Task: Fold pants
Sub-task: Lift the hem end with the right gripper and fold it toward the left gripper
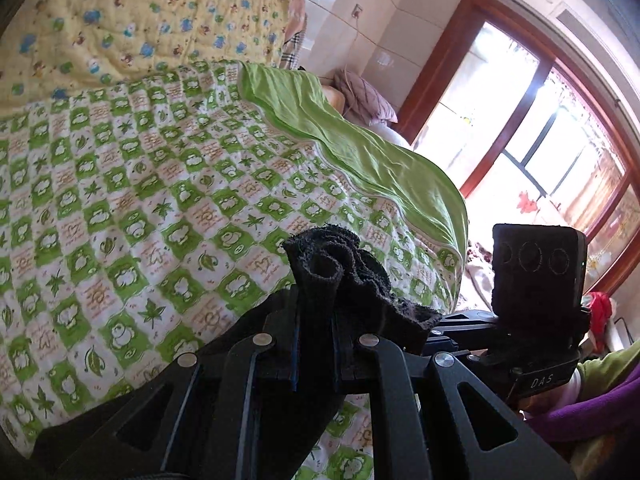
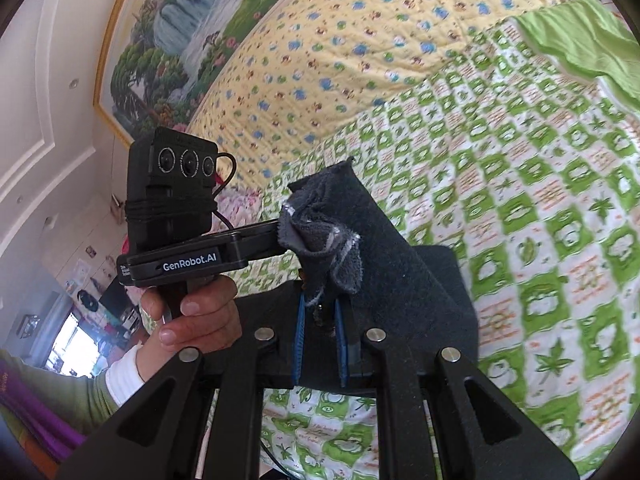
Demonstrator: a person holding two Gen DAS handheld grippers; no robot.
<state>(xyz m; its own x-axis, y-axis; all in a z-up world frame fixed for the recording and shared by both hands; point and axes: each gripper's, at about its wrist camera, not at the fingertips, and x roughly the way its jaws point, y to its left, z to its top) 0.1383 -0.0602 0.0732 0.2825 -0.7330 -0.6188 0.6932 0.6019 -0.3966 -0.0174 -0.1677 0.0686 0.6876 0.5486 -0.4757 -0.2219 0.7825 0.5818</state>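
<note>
Fleece, dark and napped, is bunched between the blue-edged pads of both tongs: the pants (image 1: 340, 276) are clamped by the left gripper (image 1: 316, 344), where a rolled, frayed-looking hem stands up in curled folds above the fingertips, and by the right gripper (image 2: 322, 320), where a crumpled grey fold with pale stitching is pinched and a broad flat panel of the cloth falls away to the right (both pairs of jaws are drawn nearly together on the fabric). Beneath them a quilted blanket (image 1: 140, 200) printed in green and white checks is spread wide and fairly flat, with plenty of bare room ahead of the tongs. Its far border is met by a yellow patterned quilt (image 1: 140, 20), and one side is edged by a plain green sheet (image 1: 360, 148) that is rumpled near a sunlit window (image 1: 520, 120). The left handle is gripped by a hand (image 2: 196, 316), seen from the right wrist
</note>
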